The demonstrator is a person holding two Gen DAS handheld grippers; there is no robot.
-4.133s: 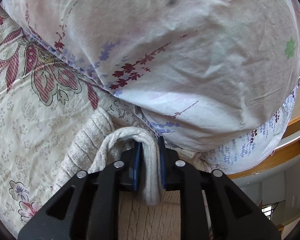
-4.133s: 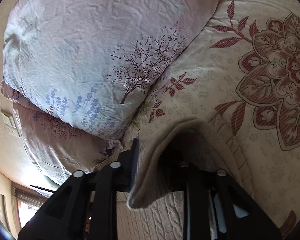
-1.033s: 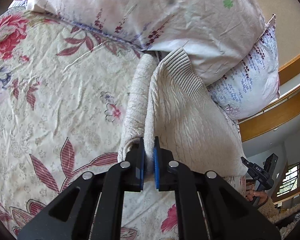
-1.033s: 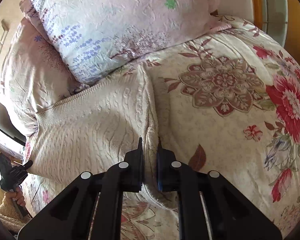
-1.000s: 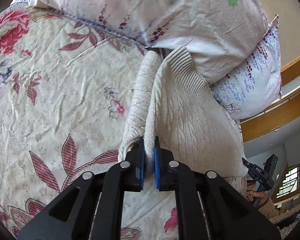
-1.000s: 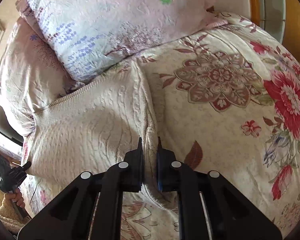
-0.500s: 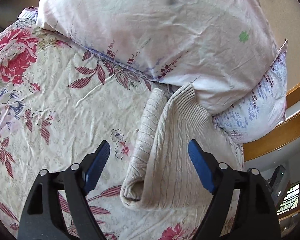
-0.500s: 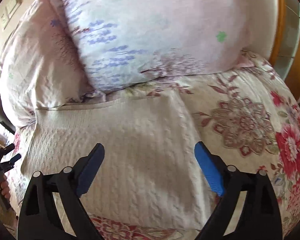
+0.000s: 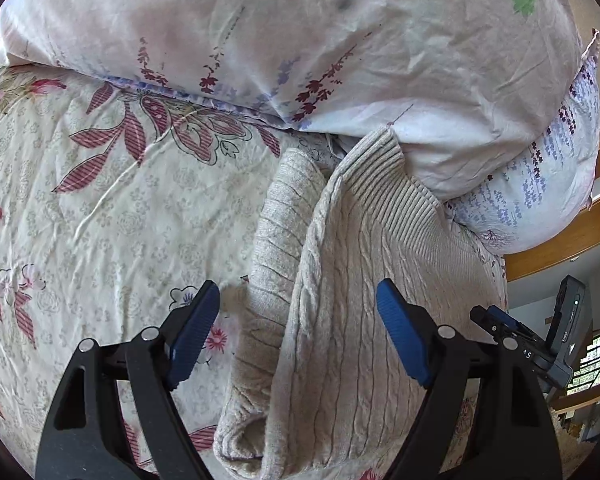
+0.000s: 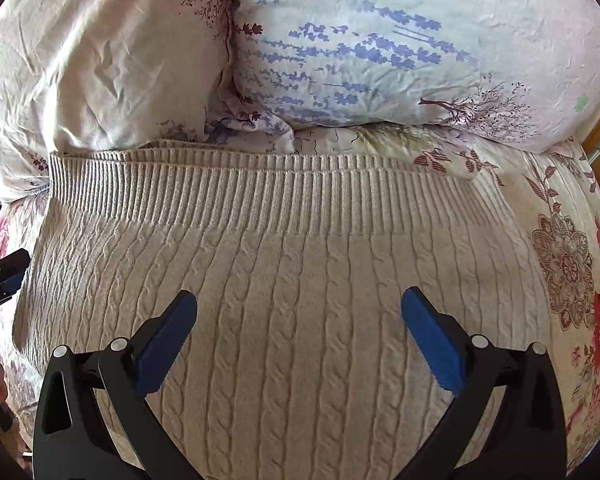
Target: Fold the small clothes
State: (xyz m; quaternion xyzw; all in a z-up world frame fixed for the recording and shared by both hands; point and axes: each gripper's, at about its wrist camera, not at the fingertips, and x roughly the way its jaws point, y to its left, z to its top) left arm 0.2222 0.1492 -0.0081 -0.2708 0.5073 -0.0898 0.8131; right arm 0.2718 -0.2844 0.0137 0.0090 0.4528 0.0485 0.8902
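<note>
The left hand-held gripper [image 9: 298, 336] hangs above the bed with its blue-padded fingers [image 9: 192, 330] spread wide, holding nothing. It points toward the pillows and straddles the rolled side edge of the beige cable-knit sweater [image 9: 340, 320]. The right hand-held gripper [image 10: 300, 336] is likewise spread wide and empty, hovering over the middle of the sweater [image 10: 300, 280] and aimed at its ribbed hem [image 10: 260, 196].

The sweater lies folded on the floral bedspread [image 9: 100, 208], its ribbed hem lying right against the pale pillow [image 9: 300, 40] and the purple-flowered pillow [image 10: 380, 48]. In the left wrist view, the other gripper's black body [image 9: 540, 344] shows just beyond the sweater's far side. A wooden bed frame [image 9: 572, 240] runs behind the pillows.
</note>
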